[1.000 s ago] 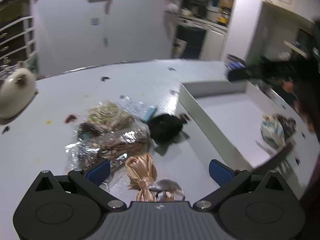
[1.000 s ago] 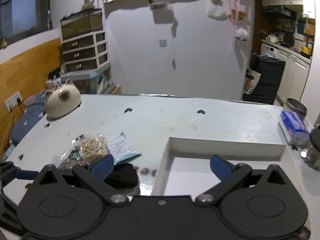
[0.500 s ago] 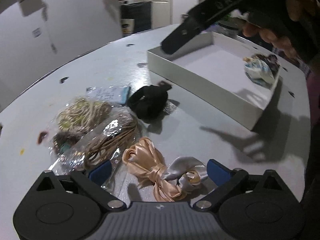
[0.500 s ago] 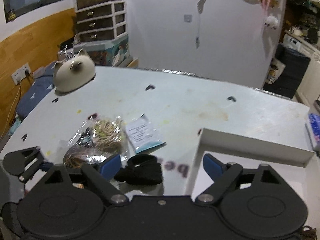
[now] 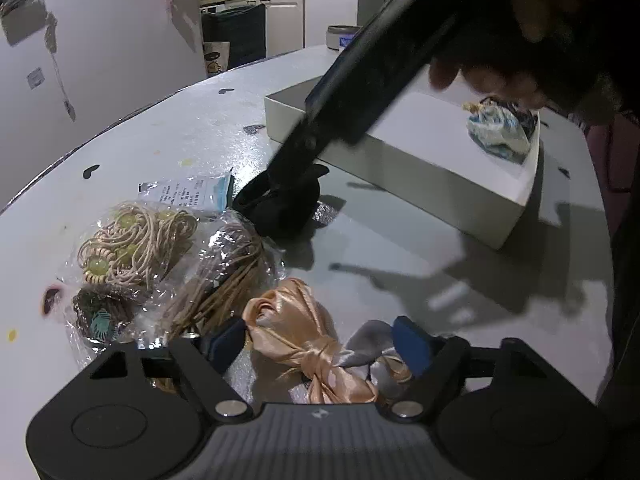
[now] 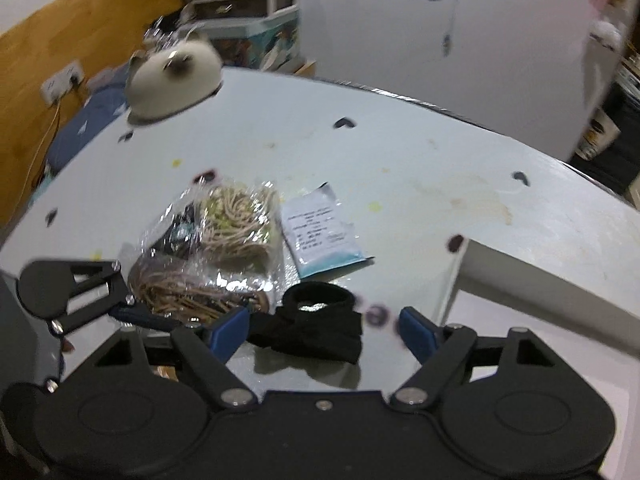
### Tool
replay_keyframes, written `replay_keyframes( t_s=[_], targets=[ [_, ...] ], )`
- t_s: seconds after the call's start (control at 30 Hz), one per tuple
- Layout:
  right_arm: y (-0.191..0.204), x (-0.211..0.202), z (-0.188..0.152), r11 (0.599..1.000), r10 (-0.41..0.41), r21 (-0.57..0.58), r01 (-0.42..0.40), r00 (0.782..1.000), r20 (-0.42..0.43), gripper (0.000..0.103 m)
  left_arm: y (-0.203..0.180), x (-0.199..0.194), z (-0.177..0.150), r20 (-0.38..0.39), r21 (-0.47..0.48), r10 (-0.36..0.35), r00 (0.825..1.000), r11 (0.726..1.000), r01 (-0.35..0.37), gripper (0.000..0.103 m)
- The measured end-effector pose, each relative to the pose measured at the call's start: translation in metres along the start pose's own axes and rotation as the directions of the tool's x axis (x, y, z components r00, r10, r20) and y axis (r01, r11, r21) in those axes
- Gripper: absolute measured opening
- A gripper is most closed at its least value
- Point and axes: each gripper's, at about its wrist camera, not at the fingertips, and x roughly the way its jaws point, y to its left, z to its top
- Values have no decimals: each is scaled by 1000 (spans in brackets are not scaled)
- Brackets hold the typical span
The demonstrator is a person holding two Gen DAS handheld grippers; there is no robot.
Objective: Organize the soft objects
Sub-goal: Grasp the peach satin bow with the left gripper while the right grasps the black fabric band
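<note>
Now my left gripper gapes wide around the peach satin bow on the table; my right gripper spreads wide around the black scrunchie beside the white box.

The bow is glossy satin cloth, peach and grey. The scrunchie is matt black cloth. The bags are crinkled clear plastic, shiny, over cord-like hair ties. The table is smooth and faintly glossy, with stains. The box looks matt white. The packet looks like printed paper. The gripper body is matt black plastic with metal screws.
</note>
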Motion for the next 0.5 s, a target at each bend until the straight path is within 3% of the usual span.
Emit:
replay_keyframes(
  t_s=[0.1,0.23,0.43,0.5],
  targets=[
    [2,15,4,998,10,-54,-12,999,-41,83,4,-2,-2,16,-27,-5,1000,1000,6,74],
    [-1,30,11,999,40,-7,-41,996,-78,83,8,-7,-5,29,-53,-7,1000,999,9,75],
    [3,54,13,999,37,2,-37,991,-128,83,6,-17,-9,44,-58,-33,998,998,35,83],
    [5,59,12,1000,24,-9,-25,990,-140,74,5,-19,-10,42,-39,-40,998,998,42,86]
  ],
)
